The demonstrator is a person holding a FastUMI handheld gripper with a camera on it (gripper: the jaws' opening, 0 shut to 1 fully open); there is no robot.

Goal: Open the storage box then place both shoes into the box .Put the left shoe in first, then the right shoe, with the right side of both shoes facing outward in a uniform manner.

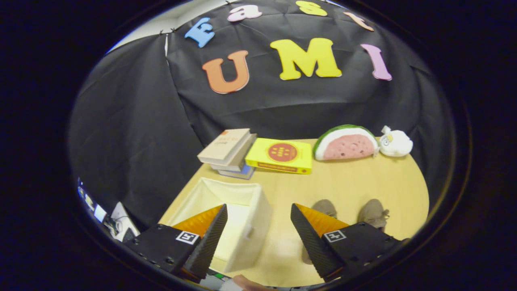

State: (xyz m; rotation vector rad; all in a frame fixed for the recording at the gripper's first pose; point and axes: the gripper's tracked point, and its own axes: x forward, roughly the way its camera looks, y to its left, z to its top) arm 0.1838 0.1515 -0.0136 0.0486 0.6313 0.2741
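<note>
A cream fabric storage box (246, 202) stands on the wooden table with its top open and its inside bare; its right wall lies between my fingers. Two grey-brown shoes stand side by side to its right: one shoe (325, 208) peeks out just beyond my right finger, the other shoe (373, 214) is further right, both partly hidden by that finger's mount. My gripper (258, 214) hangs above the table's near part, open, with nothing held. The left fingertip is over the box's opening.
At the table's far side lie a stack of books (229, 153), a yellow book (280, 155), a watermelon-slice plush (345, 143) and a small white plush (396, 142). The table (363, 182) ends in a rounded edge on the right. Something skin-toned (246, 283), perhaps a hand, shows below the fingers.
</note>
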